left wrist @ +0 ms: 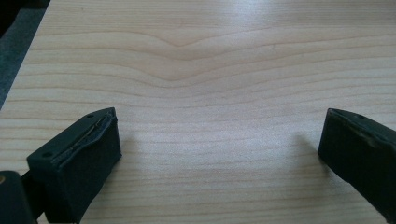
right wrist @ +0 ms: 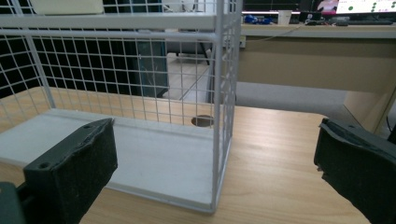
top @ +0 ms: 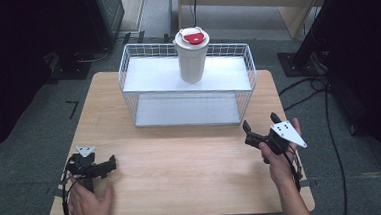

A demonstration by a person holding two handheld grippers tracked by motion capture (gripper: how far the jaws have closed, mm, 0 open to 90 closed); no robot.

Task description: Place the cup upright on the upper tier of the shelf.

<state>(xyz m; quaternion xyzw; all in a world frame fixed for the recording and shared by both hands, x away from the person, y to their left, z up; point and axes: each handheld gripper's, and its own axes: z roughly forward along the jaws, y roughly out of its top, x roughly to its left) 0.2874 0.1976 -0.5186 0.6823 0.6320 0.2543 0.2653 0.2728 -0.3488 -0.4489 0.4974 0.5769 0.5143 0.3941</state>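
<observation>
1. High view: white tumbler (top: 192, 57) with a red lid stands upright on the top shelf of the white wire rack (top: 187, 85), at the far side of the wooden table (top: 182, 163).
2. Right gripper (top: 263, 125), jaws spread and empty, is held near the rack's right front corner, aimed toward it.
3. Left gripper (top: 112, 161), jaws spread, rests low over bare tabletop, well apart from the rack.
4. Judgement: nothing grasped yet; reach, grip and move of the tumbler all remain.

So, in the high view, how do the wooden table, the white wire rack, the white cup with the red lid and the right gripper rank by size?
1. Light wooden table, by far the largest.
2. White wire rack.
3. White cup with the red lid.
4. Right gripper, looking only slightly smaller than the cup, though it sits nearer the camera, so that ranking is unsure.
</observation>
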